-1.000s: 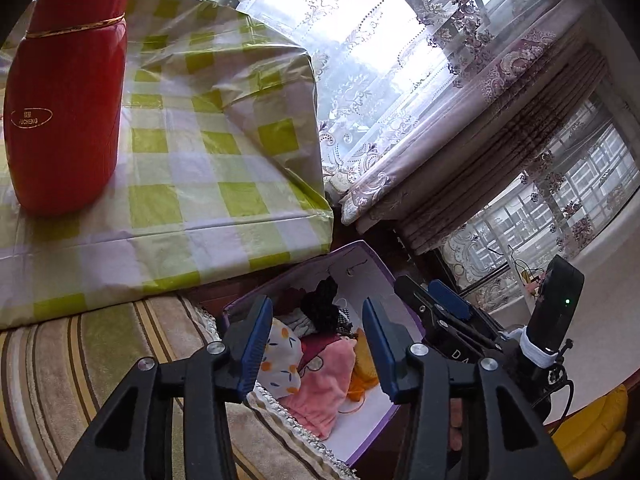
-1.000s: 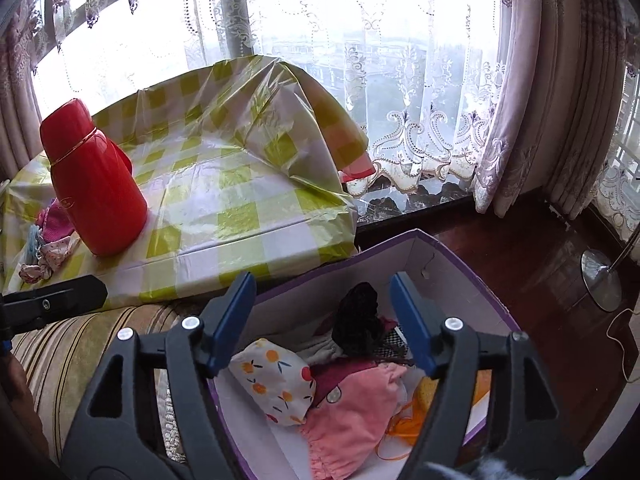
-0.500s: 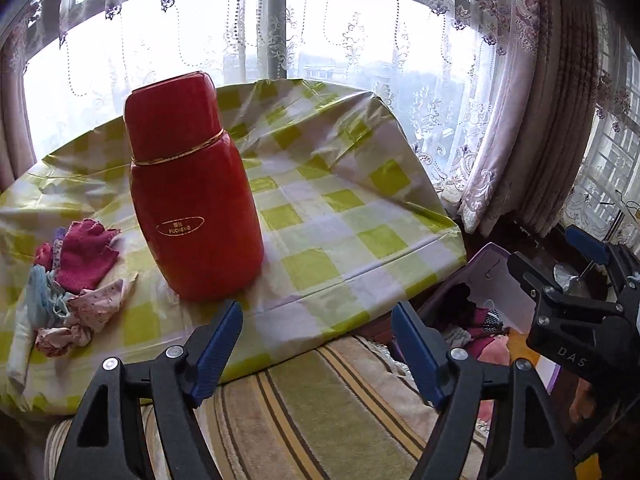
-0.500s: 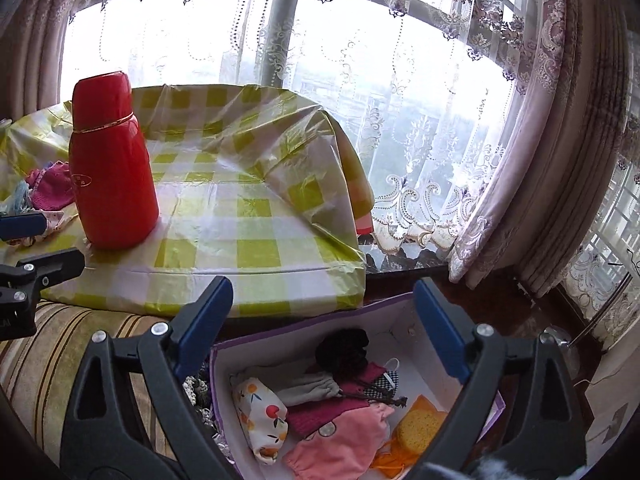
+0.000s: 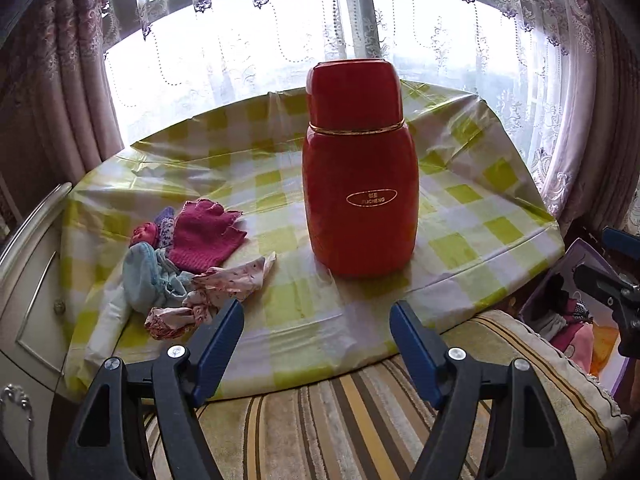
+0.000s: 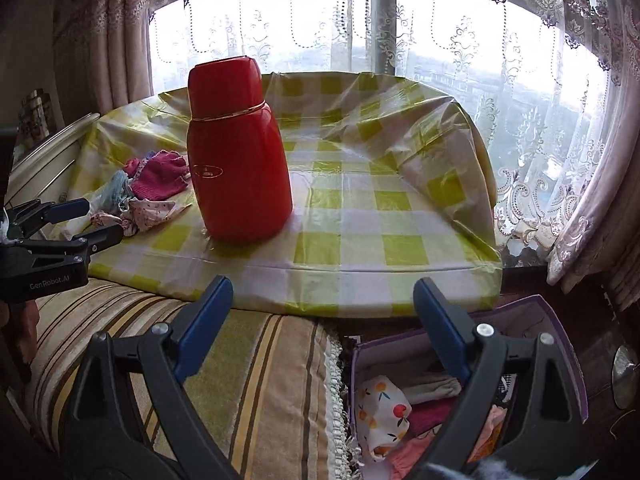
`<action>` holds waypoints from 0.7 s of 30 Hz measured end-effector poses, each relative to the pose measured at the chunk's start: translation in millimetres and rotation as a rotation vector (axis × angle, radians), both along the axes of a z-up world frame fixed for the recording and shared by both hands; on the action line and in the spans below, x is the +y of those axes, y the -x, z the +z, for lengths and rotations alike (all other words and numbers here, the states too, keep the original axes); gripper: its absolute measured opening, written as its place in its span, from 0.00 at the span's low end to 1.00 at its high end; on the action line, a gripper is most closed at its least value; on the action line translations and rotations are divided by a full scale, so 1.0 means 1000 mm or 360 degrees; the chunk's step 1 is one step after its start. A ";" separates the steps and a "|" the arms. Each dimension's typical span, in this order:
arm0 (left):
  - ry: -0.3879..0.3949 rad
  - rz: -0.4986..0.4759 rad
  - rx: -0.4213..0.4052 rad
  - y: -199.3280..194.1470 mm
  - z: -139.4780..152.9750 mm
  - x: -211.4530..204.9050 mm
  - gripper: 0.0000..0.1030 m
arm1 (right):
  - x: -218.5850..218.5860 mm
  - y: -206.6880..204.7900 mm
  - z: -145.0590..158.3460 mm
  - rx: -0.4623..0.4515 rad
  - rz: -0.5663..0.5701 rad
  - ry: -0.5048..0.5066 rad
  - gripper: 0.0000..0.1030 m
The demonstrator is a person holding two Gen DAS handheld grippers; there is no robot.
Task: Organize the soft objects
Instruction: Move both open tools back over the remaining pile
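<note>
You have a glossy, smooth red flask with a thin gilt band, on a shiny, crinkled plastic check cloth. At nine o'clock from the flask lies a ribbed knit glove beside thin printed fabric. The striped cushion looks matt and woven; the purple box looks like card

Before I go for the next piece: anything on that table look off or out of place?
Only the red flask: a hard thing standing upright on the checked tablecloth, beside the heap of soft things left to sort. The cloth is rumpled and lifted at its far right corner. Nothing is spilled or damaged.
</note>
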State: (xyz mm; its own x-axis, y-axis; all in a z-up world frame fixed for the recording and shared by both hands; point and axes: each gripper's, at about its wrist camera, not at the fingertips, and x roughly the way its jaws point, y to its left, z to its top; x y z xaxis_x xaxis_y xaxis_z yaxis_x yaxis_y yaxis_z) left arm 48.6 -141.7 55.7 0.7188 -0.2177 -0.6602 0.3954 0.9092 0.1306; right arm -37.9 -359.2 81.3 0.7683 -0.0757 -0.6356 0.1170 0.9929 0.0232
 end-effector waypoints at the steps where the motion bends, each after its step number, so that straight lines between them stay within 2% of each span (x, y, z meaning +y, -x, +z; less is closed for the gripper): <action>1: 0.0003 0.0020 0.0011 -0.003 -0.002 0.008 0.73 | 0.006 -0.004 0.000 0.0000 0.0029 0.0000 0.90; 12: 0.0048 0.0280 0.0075 -0.034 -0.016 0.094 0.70 | 0.064 -0.051 -0.015 0.0122 0.0337 -0.0069 0.90; 17: 0.0047 0.0410 0.0119 -0.052 -0.025 0.132 0.62 | 0.091 -0.073 -0.023 0.0172 0.0465 -0.0102 0.90; 21: 0.0035 0.0489 0.0138 -0.064 -0.030 0.155 0.62 | 0.108 -0.091 -0.031 0.0229 0.0529 -0.0159 0.90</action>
